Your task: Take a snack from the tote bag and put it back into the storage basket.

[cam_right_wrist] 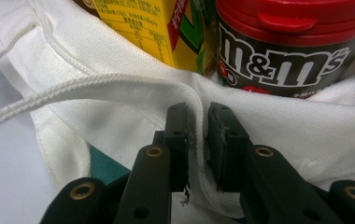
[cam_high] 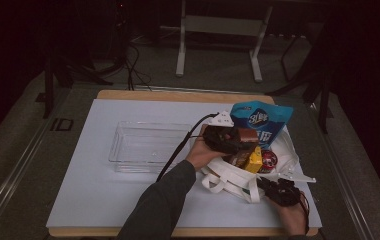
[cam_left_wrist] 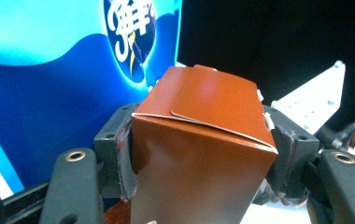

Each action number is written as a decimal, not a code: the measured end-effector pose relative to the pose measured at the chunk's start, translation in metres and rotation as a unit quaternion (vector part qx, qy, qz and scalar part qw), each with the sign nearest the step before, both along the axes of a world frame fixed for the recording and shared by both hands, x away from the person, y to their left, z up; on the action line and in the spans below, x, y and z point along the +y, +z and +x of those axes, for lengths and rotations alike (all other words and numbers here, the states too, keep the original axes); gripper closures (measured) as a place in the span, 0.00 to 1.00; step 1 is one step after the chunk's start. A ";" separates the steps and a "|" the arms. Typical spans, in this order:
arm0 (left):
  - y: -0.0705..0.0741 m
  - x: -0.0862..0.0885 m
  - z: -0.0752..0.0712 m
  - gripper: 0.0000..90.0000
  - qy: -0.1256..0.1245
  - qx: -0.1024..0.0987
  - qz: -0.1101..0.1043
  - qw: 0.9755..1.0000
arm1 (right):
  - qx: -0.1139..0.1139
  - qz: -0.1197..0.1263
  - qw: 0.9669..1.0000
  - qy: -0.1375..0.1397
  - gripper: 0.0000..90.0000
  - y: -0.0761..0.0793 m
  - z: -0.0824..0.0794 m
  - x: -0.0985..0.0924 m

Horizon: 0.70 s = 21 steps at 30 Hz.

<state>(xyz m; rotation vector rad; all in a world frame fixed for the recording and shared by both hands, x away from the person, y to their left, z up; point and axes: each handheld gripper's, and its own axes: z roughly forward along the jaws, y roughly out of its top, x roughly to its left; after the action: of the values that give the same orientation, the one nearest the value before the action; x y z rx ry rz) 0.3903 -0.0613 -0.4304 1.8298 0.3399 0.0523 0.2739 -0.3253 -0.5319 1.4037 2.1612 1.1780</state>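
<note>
A dim lab: cables (cam_high: 133, 65) and equipment stand (cam_high: 218, 30) behind table (cam_high: 98, 200)

Dim, dark high view; bright, slightly soft gripper views

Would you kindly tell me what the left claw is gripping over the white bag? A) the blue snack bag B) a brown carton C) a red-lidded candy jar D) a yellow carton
B: in the left gripper view the left claw has its pads pressed on both sides of the brown carton, with the blue snack bag standing behind it.
</note>
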 end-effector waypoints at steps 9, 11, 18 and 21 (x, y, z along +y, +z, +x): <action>0.003 0.002 -0.002 0.44 -0.001 -0.012 0.009 1.000 | 0.000 0.001 1.000 0.001 0.87 0.000 0.000 0.000; 0.004 0.003 -0.002 0.45 -0.001 -0.013 0.011 1.000 | 0.000 0.002 1.000 0.002 0.87 0.000 0.000 0.000; 0.008 0.007 -0.003 0.46 0.000 -0.017 0.012 1.000 | -0.001 0.003 1.000 0.003 0.87 0.000 0.000 -0.001; 0.011 0.008 -0.003 0.46 0.000 -0.020 0.014 1.000 | -0.001 0.003 1.000 0.004 0.87 -0.001 0.000 -0.001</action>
<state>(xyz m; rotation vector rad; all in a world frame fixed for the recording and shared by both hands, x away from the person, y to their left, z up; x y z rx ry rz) 0.3874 -0.0534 -0.4198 1.8535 0.3113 0.0936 0.2739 -0.3261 -0.5325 1.3974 2.1643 1.1904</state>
